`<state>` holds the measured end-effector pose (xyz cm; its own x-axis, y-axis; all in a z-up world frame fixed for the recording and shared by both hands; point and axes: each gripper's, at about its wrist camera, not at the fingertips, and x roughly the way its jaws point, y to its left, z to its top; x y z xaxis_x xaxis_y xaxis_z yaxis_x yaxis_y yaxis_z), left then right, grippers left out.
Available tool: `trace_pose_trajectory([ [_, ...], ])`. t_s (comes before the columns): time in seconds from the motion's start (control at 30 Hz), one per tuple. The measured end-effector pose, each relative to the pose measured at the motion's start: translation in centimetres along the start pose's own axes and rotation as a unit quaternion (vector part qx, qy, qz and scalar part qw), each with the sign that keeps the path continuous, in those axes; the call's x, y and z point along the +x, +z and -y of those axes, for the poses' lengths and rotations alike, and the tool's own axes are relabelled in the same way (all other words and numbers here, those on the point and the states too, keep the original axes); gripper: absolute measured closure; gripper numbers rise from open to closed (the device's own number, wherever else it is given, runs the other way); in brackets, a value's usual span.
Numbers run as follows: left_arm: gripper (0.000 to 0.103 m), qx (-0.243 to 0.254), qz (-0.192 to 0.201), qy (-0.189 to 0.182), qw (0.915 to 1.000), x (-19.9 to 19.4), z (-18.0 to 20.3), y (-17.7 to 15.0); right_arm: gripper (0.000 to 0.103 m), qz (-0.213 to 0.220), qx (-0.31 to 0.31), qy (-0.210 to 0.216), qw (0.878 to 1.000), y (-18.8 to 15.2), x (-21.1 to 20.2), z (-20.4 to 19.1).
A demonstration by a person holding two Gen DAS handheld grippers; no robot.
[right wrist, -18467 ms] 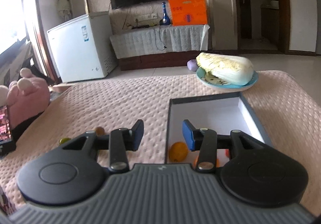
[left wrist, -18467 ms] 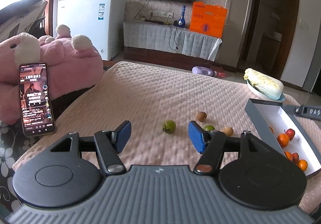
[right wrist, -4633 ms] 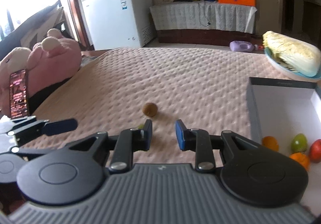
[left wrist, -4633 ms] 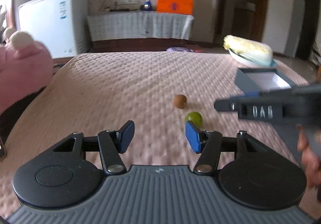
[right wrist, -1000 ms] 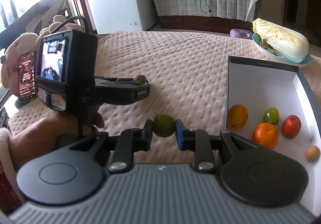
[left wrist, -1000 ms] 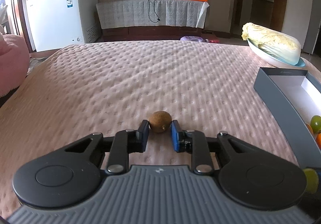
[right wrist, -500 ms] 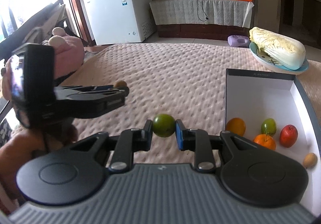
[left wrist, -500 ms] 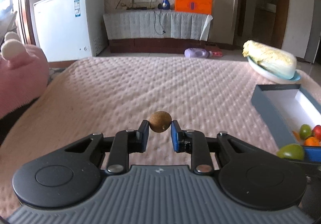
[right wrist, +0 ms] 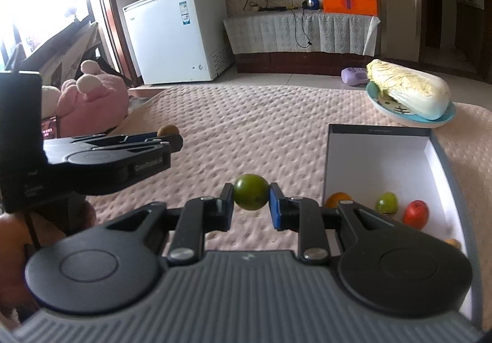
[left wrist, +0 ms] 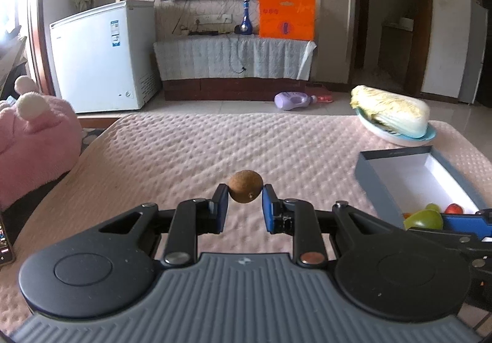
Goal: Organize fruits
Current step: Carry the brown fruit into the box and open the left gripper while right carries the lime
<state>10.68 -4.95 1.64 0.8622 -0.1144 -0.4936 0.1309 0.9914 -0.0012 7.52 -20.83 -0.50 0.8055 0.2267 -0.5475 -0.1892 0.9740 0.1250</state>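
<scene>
Since a second earlier, the brown kiwi-like fruit (left wrist: 245, 190) had been lifted off the pink quilted bedspread (left wrist: 196, 152) and now hung above it. It sat pinched between the blue pads of the left gripper (left wrist: 245, 200), closed to the fruit's width. To the right, the right gripper (right wrist: 251, 194) was clamped the same way on a round green fruit (right wrist: 250, 191), held in the air just left of the open grey box (right wrist: 381, 129). Inside the box's white floor lay an orange (right wrist: 336, 199), a smaller green fruit (right wrist: 386, 203) and a red one (right wrist: 415, 214), near its close end. Beyond the box, a napa cabbage (right wrist: 409, 94) rested on a blue plate (right wrist: 412, 119). A pink plush toy (left wrist: 37, 134) sat at the bed's left edge.
</scene>
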Motion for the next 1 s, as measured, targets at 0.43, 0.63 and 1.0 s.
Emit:
trace_pose_trajectory([
  [0.43, 0.075, 0.028, 0.014, -0.046, 0.9985, -0.3, 7.0, 0.4, 0.076, 0.018, 0.025, -0.042, 0.999, -1.1, -4.1, 5.4],
  [0.63, 0.075, 0.034, 0.017, -0.069, 0.9969, 0.0, 10.0, 0.6, 0.076, 0.019, 0.037, -0.065, 0.997, -1.8, -5.6, 8.1],
  [1.0, 0.075, 0.035, 0.005, -0.111, 0.9932, 1.3, 14.9, 0.4, 0.076, 0.003, 0.044, -0.088, 0.995, -3.0, -5.8, 10.2],
])
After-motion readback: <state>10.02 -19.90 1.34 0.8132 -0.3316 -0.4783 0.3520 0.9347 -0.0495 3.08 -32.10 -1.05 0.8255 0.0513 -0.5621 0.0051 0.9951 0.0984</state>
